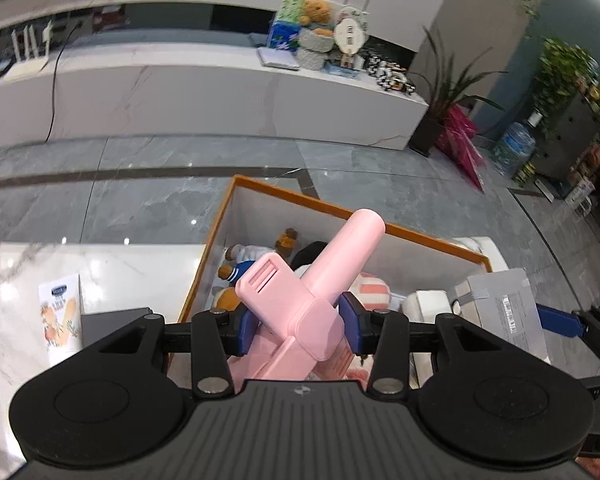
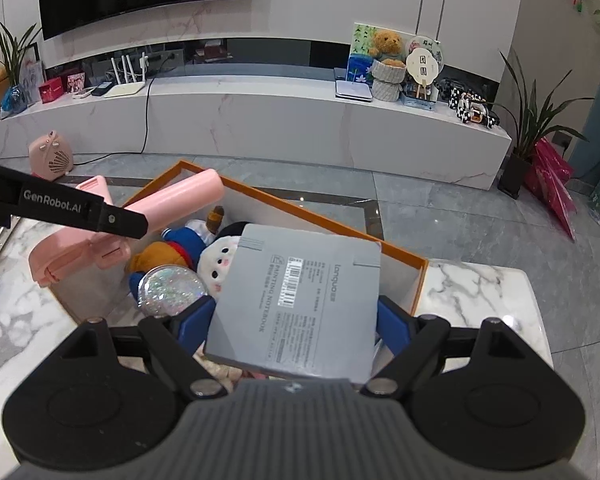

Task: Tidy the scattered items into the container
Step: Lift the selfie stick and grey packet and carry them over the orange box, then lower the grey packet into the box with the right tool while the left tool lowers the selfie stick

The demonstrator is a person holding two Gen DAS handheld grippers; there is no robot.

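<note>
Both grippers hover over the box (image 2: 416, 280). The left gripper (image 1: 298, 322) clamps a pink fan (image 1: 300, 292); the right gripper (image 2: 296, 320) pinches a gray notebook (image 2: 300, 300). Lower each toward 12 o'clock, clear of the 2 plush toys (image 2: 216, 260), then release.

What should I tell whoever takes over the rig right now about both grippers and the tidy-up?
Left hand-held gripper: shut on the pink hair dryer, held over the orange-rimmed box.
Right hand-held gripper: shut on the grey notebook, also above the box.
Already in the box: sailor bear plush, white plush doll, glitter globe.
Left to do: release both held items into the box. A printed packet lies on the marble table left of the box; it may need collecting.
</note>
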